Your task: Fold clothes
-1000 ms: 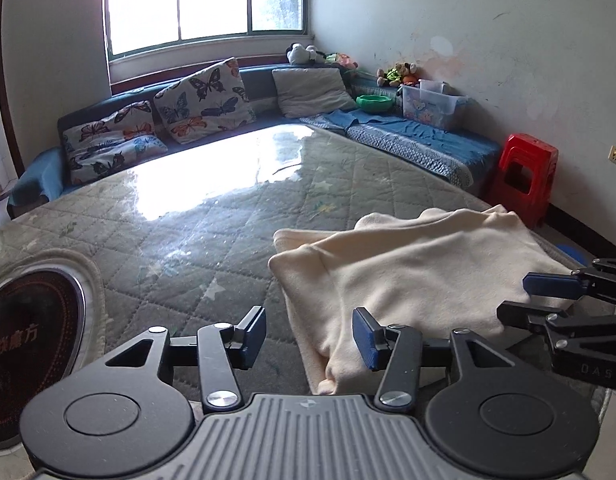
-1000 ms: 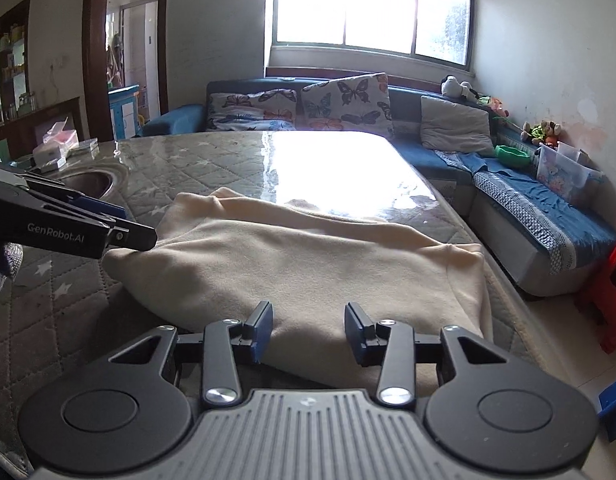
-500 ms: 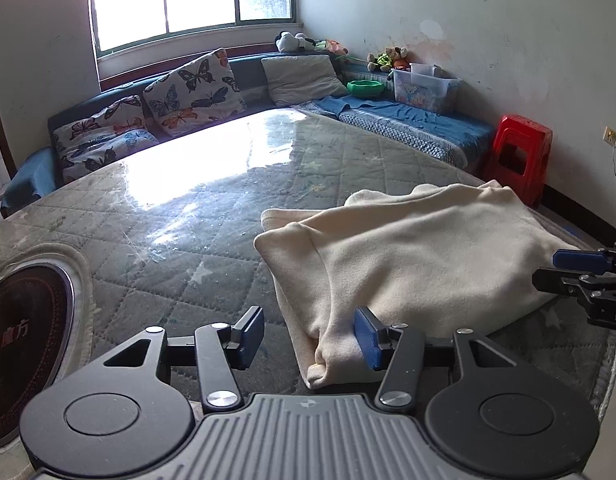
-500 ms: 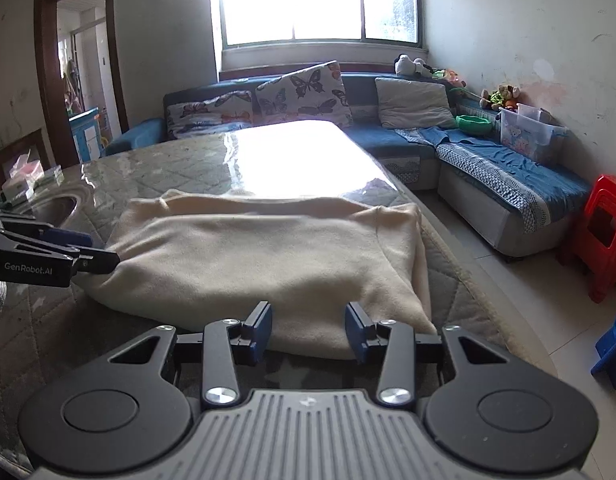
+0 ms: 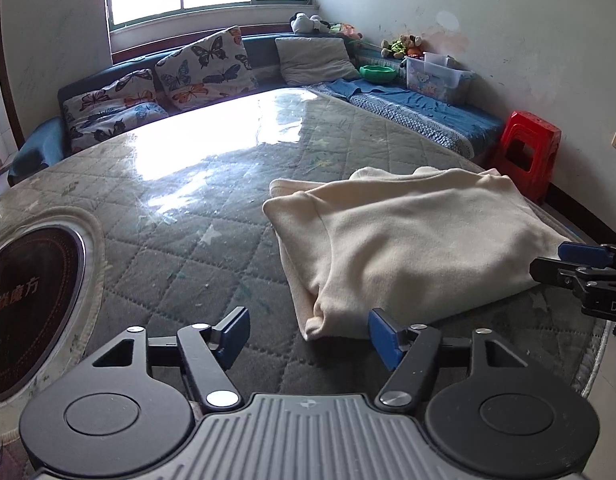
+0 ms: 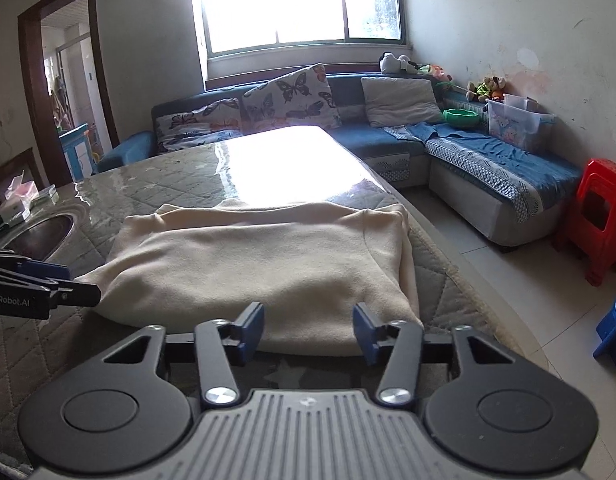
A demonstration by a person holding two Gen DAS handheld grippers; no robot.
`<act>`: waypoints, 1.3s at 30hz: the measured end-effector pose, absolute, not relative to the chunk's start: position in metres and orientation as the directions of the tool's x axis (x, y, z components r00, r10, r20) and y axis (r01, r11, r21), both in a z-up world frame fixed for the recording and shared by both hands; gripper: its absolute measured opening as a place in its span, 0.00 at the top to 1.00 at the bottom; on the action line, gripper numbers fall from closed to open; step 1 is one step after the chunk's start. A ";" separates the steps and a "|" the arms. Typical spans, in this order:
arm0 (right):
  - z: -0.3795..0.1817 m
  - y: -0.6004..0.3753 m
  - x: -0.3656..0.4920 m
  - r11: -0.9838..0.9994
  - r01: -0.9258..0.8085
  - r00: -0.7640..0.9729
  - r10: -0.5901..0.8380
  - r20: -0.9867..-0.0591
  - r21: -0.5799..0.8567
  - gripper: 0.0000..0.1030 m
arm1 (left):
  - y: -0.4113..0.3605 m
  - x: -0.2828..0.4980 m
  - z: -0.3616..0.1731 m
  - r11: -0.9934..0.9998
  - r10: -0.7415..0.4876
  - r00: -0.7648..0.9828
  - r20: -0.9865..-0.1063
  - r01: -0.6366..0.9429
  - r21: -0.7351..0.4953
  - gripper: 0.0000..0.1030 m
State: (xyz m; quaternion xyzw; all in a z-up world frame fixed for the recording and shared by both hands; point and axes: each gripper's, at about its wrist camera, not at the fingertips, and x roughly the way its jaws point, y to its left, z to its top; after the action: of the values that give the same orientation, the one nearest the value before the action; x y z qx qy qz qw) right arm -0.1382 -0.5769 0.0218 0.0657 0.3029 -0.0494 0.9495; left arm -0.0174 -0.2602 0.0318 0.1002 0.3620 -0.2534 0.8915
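A cream garment (image 5: 407,240) lies folded on the quilted grey table (image 5: 196,240). My left gripper (image 5: 308,336) is open and empty, just short of the garment's near left corner. In the right wrist view the same garment (image 6: 268,264) lies ahead, and my right gripper (image 6: 308,326) is open and empty at its near edge. The right gripper also shows at the right edge of the left wrist view (image 5: 579,264). The left gripper shows at the left edge of the right wrist view (image 6: 48,284).
A round dark cooktop (image 5: 24,312) is set in the table at the left. A blue sofa with butterfly cushions (image 5: 204,68) runs behind and right of the table. A red stool (image 5: 527,152) and a blue stool (image 6: 615,328) stand on the floor at the right.
Both grippers have drawn back from the garment and apart from each other. The garment now lies flat and free on the table.
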 end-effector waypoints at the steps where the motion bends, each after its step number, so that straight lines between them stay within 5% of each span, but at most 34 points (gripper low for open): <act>1: 0.022 -0.576 -0.138 0.987 0.132 0.810 -0.053 -0.583 0.094 0.43 | -0.259 -0.018 0.031 0.853 -0.376 0.610 -0.698 0.522 -0.005 0.30; 4: 0.022 -0.573 -0.142 0.985 0.136 0.808 -0.048 -0.588 0.106 0.40 | -0.257 -0.021 0.030 0.857 -0.372 0.607 -0.702 0.515 -0.010 0.22; 7: 0.022 -0.570 -0.145 0.985 0.135 0.805 -0.046 -0.591 0.108 0.27 | -0.254 -0.025 0.031 0.857 -0.377 0.604 -0.702 0.514 -0.018 0.15; 17: 0.018 -0.555 -0.151 0.985 0.145 0.794 -0.058 -0.605 0.096 0.18 | -0.243 -0.040 0.033 0.859 -0.390 0.622 -0.679 0.512 -0.025 0.01; 27: 0.018 -0.546 -0.161 0.980 0.179 0.799 -0.092 -0.594 0.090 0.00 | -0.234 -0.050 0.028 0.869 -0.377 0.625 -0.684 0.494 -0.029 0.00; 39: 0.016 -0.543 -0.170 0.977 0.197 0.799 -0.111 -0.591 0.083 0.00 | -0.233 -0.063 0.025 0.867 -0.379 0.627 -0.681 0.498 -0.024 0.00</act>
State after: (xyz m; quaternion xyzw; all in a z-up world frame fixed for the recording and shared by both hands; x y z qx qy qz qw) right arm -0.1698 -0.5425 0.0157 0.0702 0.3066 -0.0817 0.9457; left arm -0.0632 -0.2325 0.0252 0.0834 0.3565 -0.2439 0.8980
